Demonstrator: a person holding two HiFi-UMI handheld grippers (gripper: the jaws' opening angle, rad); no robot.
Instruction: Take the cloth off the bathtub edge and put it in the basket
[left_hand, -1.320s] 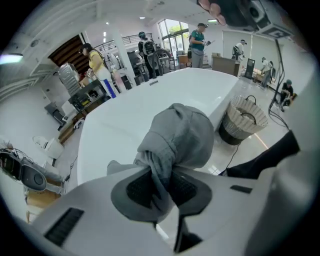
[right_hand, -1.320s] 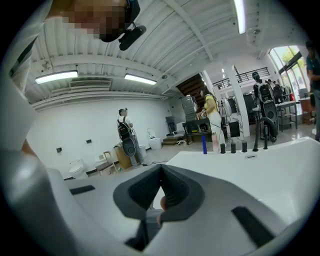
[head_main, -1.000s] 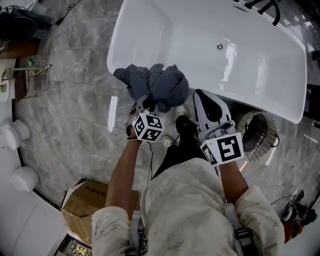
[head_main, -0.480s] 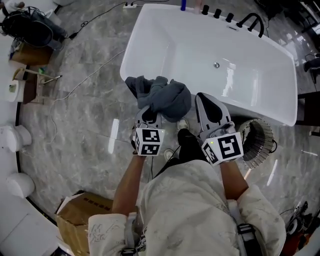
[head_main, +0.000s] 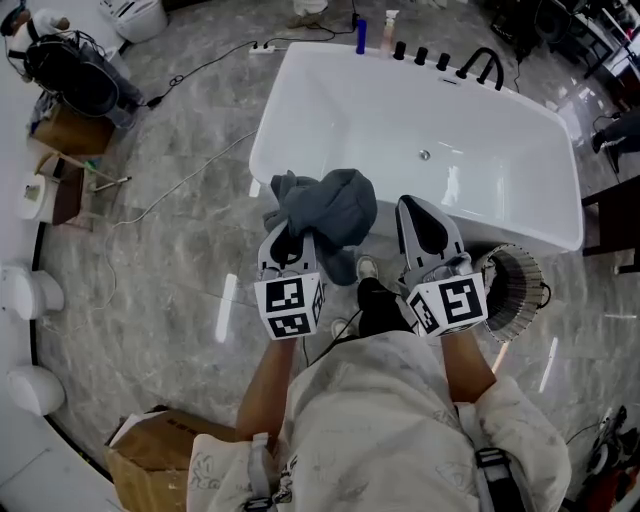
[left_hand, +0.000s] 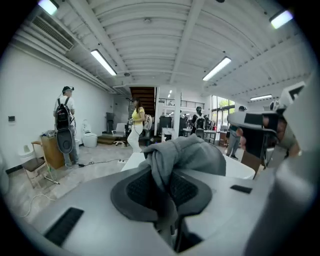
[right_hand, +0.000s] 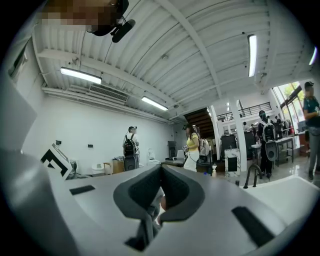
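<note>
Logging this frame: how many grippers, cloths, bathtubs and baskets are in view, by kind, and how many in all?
Grippers: 2, left gripper with jaws shut on the cloth, right gripper with nothing in its jaws
Grey cloth: 1
Bathtub: 1
Basket: 1
Total: 5

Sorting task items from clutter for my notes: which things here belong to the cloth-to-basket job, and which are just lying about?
Job: cloth, left gripper gripping it, basket, bathtub.
Lying about: cardboard box, bottles, faucet.
</note>
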